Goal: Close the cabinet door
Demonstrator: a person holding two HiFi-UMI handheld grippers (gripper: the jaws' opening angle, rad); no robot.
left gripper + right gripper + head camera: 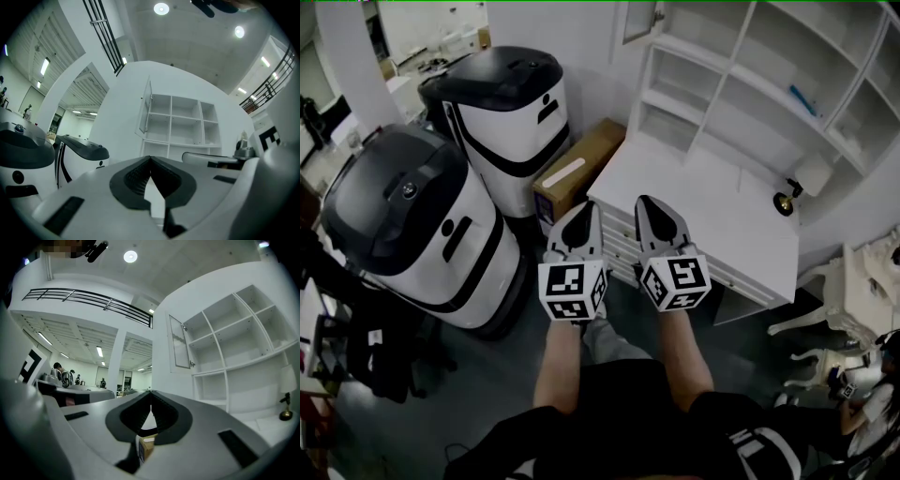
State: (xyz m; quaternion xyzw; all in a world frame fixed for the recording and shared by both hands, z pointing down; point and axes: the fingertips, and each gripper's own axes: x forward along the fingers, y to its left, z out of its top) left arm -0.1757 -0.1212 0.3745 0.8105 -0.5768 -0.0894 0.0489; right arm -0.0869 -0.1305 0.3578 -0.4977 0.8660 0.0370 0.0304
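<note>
The white shelf cabinet (741,75) stands on the far side of a white counter (712,220). Its glass-paned door (639,19) stands swung open at the cabinet's left edge; it also shows as the door (146,110) in the left gripper view and the door (179,347) in the right gripper view. My left gripper (592,208) and right gripper (645,202) are held side by side, level, short of the counter's near edge and well short of the door. The left gripper (150,159) and the right gripper (150,394) both have their jaws shut with nothing between them.
Two large white-and-black machines (422,225) (511,112) stand at the left. A cardboard box (578,169) leans between them and the counter. A small lamp (787,195) sits on the counter's right. A white chair (848,281) is at the right, and drawers (623,248) front the counter.
</note>
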